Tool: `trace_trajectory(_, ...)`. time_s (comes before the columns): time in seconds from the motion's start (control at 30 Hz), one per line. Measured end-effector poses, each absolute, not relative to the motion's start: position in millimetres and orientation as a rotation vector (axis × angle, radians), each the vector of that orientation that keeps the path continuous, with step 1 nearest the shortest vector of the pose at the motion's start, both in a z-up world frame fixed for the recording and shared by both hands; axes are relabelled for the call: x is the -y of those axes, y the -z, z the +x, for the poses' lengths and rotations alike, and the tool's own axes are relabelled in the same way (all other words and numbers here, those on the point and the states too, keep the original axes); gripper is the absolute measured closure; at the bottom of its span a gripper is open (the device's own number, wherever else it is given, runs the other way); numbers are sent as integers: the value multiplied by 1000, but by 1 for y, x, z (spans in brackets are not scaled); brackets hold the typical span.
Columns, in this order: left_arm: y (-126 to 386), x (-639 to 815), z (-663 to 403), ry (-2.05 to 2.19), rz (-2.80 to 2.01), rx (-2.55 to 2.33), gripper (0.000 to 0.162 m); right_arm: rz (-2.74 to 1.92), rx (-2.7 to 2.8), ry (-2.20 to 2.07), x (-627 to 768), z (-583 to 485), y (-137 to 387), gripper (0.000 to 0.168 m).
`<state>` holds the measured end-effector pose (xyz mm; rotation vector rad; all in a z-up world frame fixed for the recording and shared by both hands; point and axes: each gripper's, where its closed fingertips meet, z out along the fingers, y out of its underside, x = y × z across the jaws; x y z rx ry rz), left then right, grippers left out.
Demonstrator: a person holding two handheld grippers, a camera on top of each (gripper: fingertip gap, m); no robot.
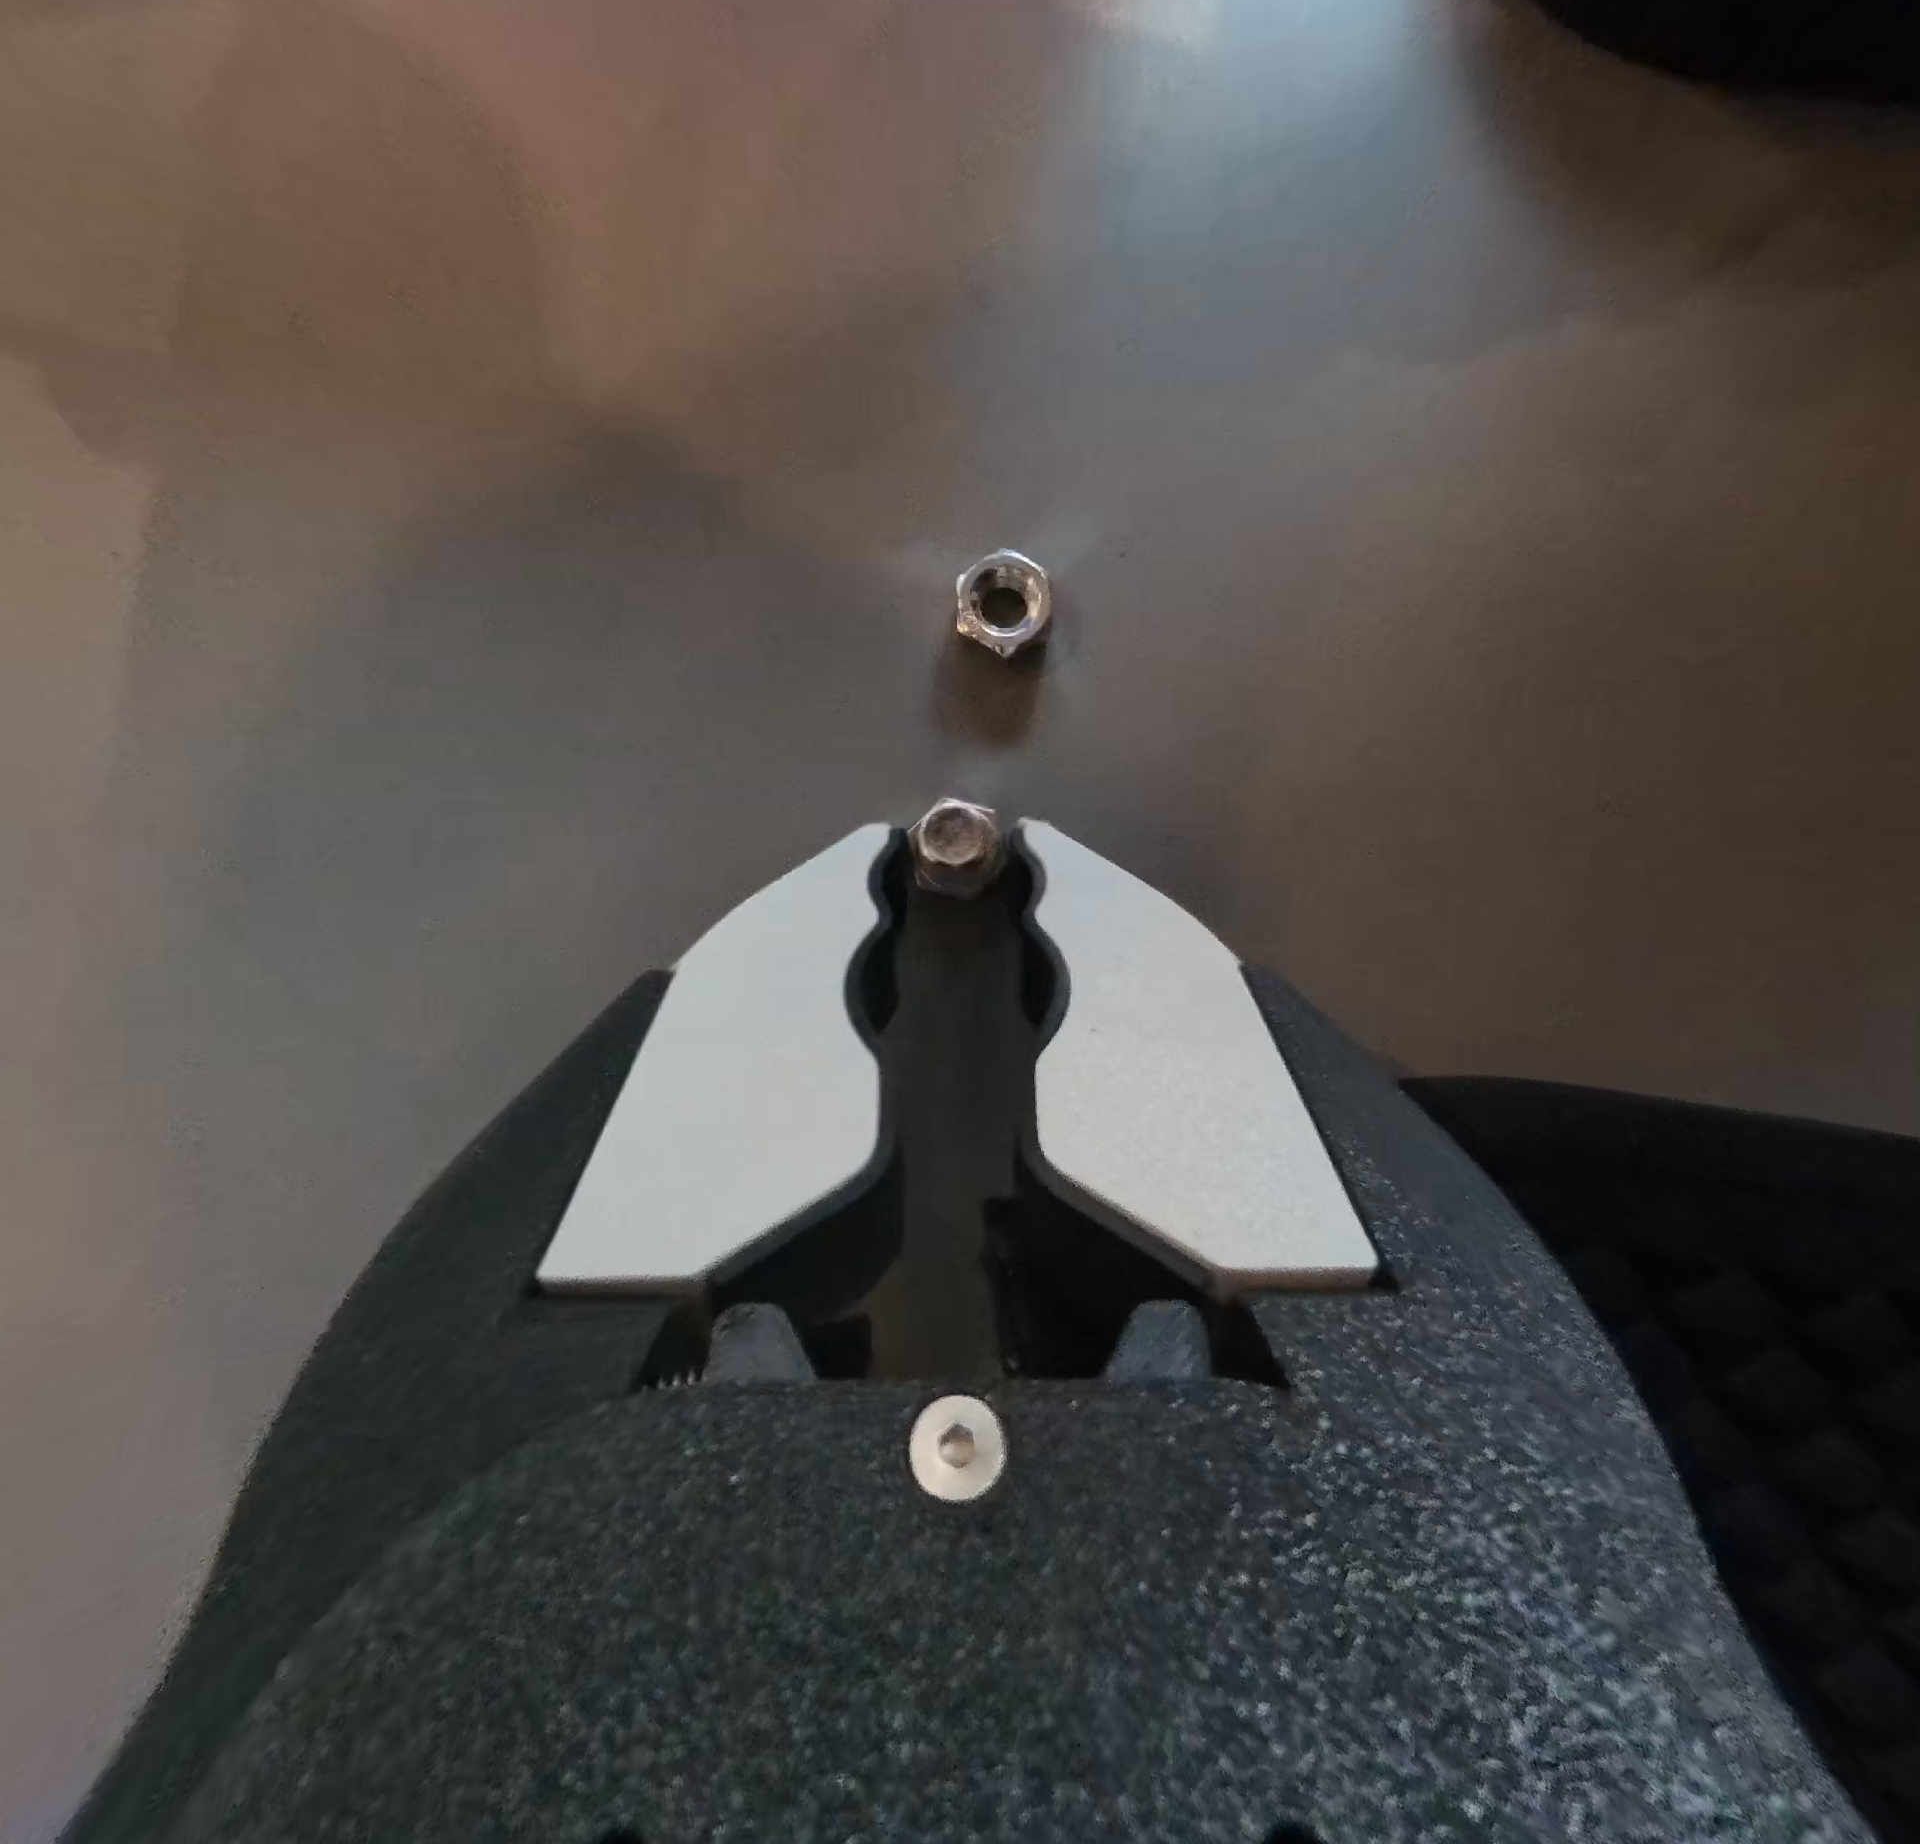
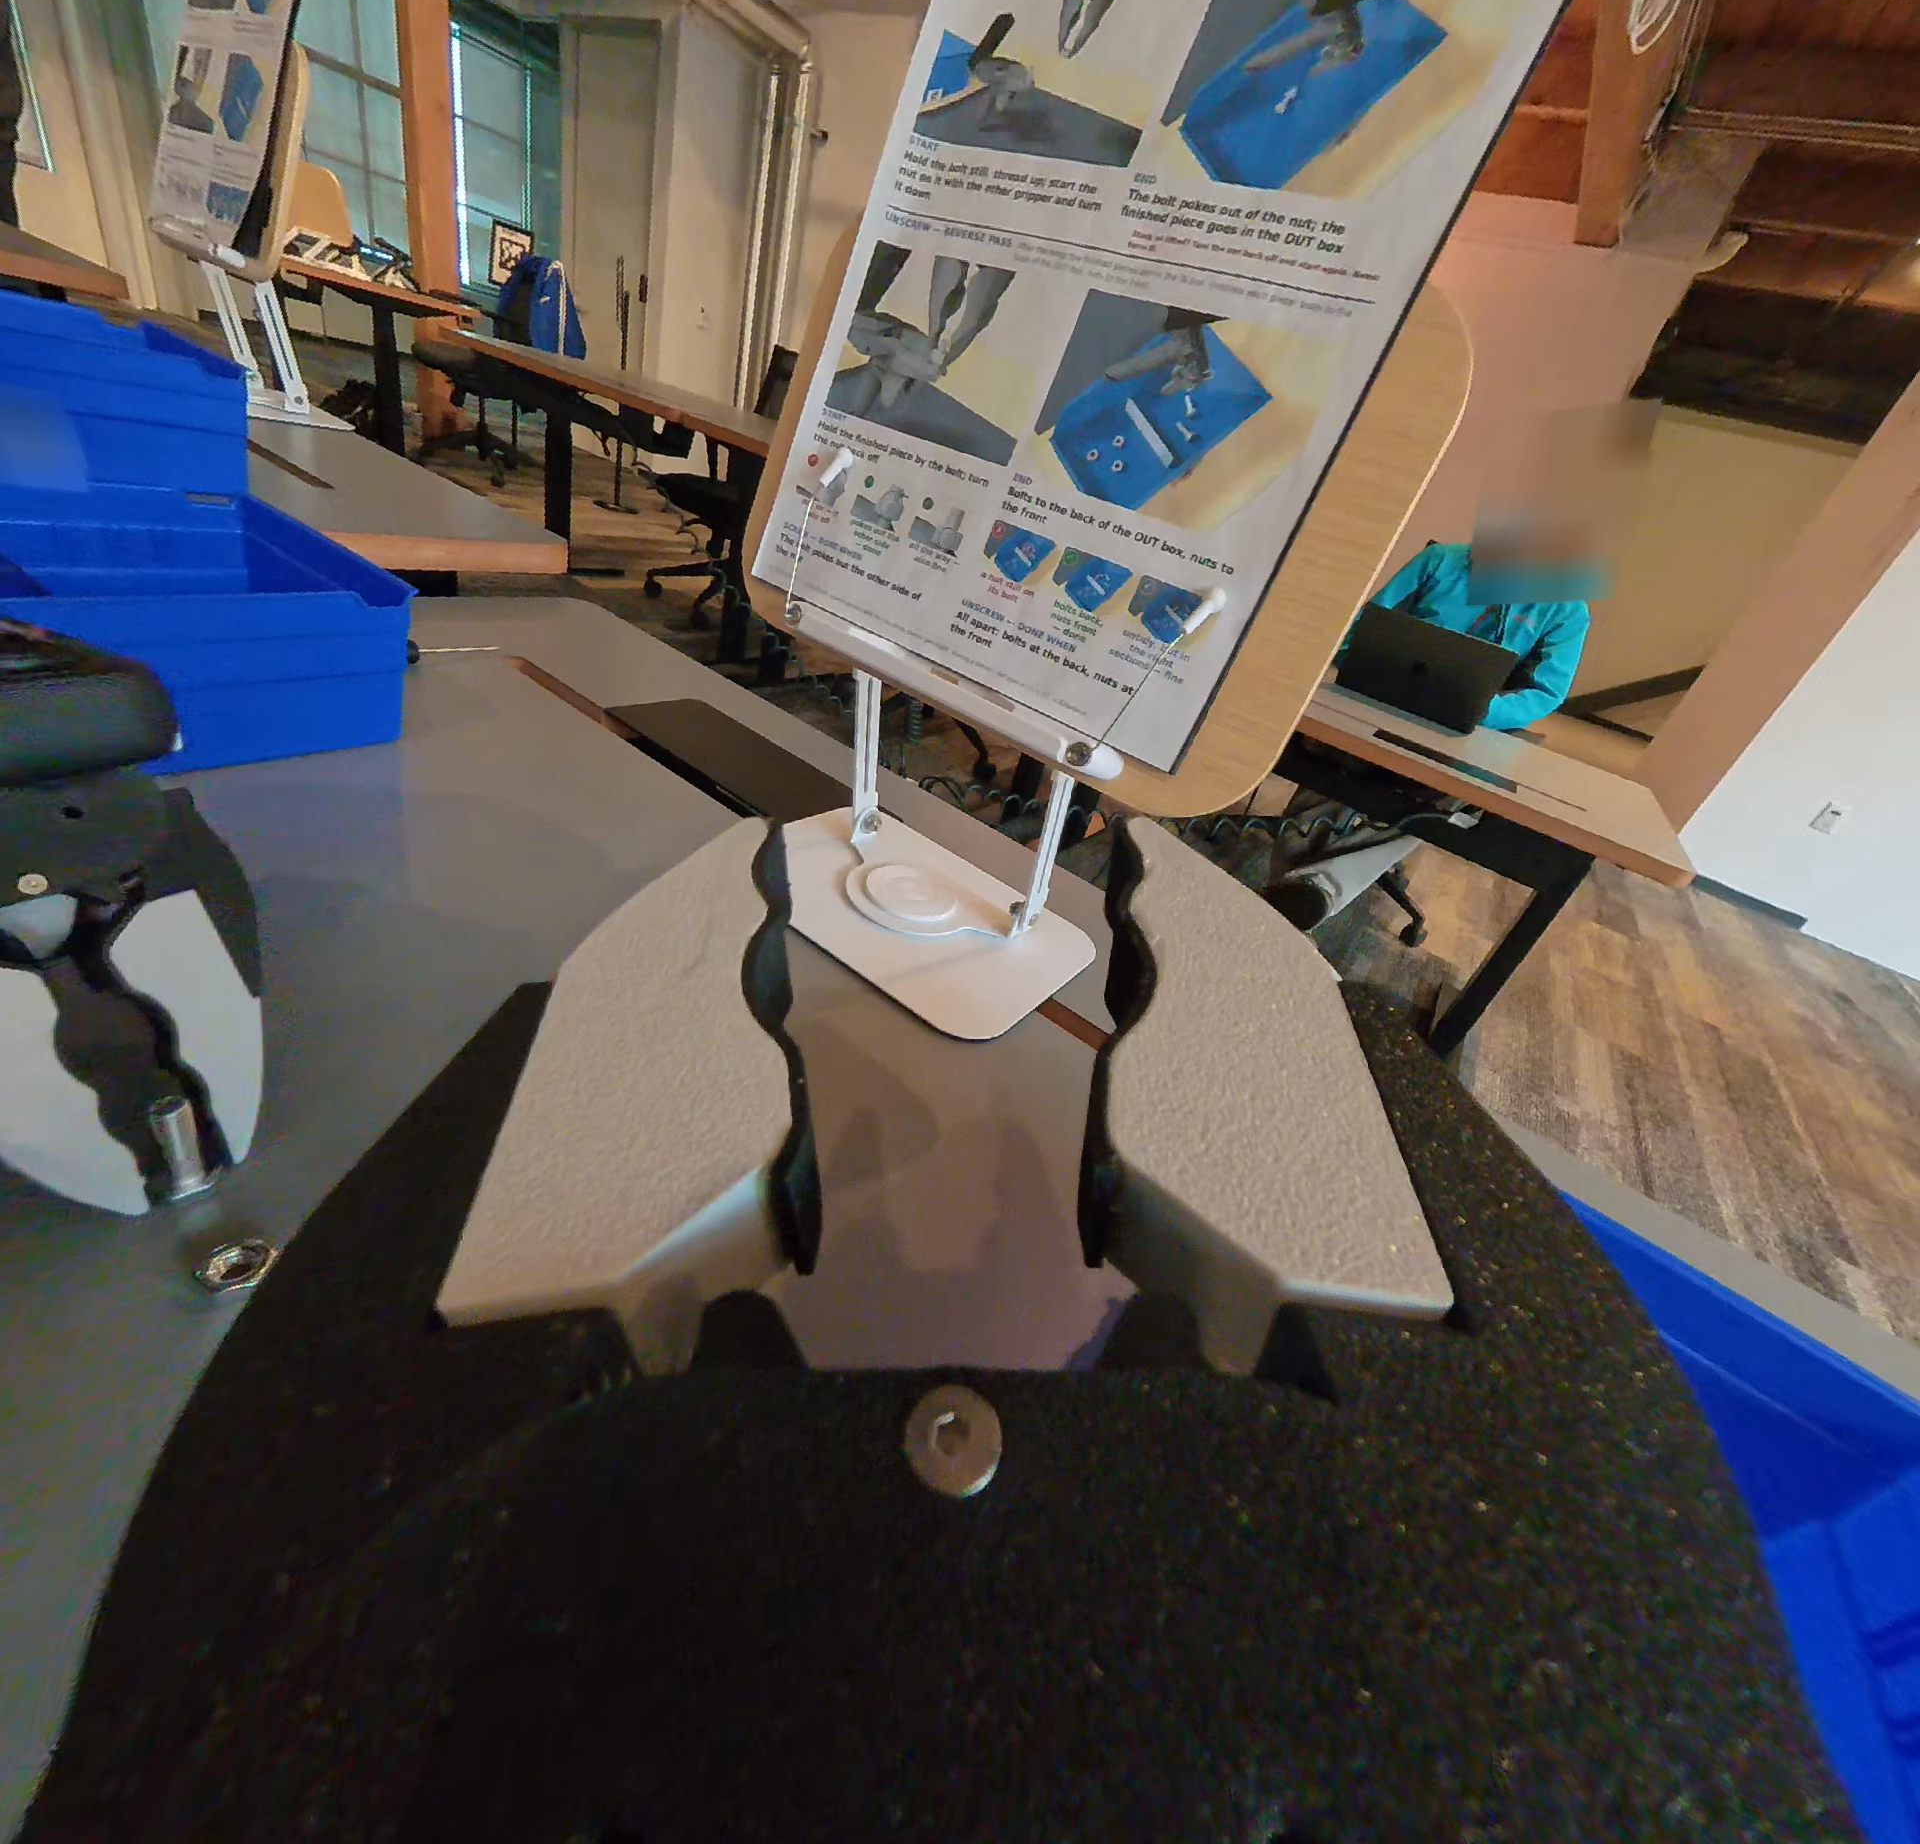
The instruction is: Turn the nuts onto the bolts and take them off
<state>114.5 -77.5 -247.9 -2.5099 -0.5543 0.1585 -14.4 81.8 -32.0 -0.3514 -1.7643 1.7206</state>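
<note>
left tongs [image 1: 954,844] clamped on bolt [image 1: 951,857] | right tongs [image 2: 940,1056] apart, empty | hex nut [image 1: 1000,610] at 12 o'clock on table [image 1: 416,755] | nut to be gripped squarely by flats

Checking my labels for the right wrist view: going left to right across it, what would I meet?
Left gripper holding the bolt → loose nut on the grey table → right gripper with open fingers → white base of the document stand → person with a laptop.
</note>
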Motion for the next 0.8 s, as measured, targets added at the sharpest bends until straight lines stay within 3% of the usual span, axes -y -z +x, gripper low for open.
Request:
trace_trajectory(0.3, 239, 73, 124, -120, -2466, 523, 144, -172, 1879, -1766, -59, 7, 38, 113)
trace_trajectory(0.53, 193, 51, 157, 37, -2441, 326, 144, 744, 2217, -1654, 2, 118, 69, 116)
trace_trajectory(0.8, 156, 33, 183, 108, -2447, 134, 144, 1569, 2374, -1038, 25, 194, 92, 130)
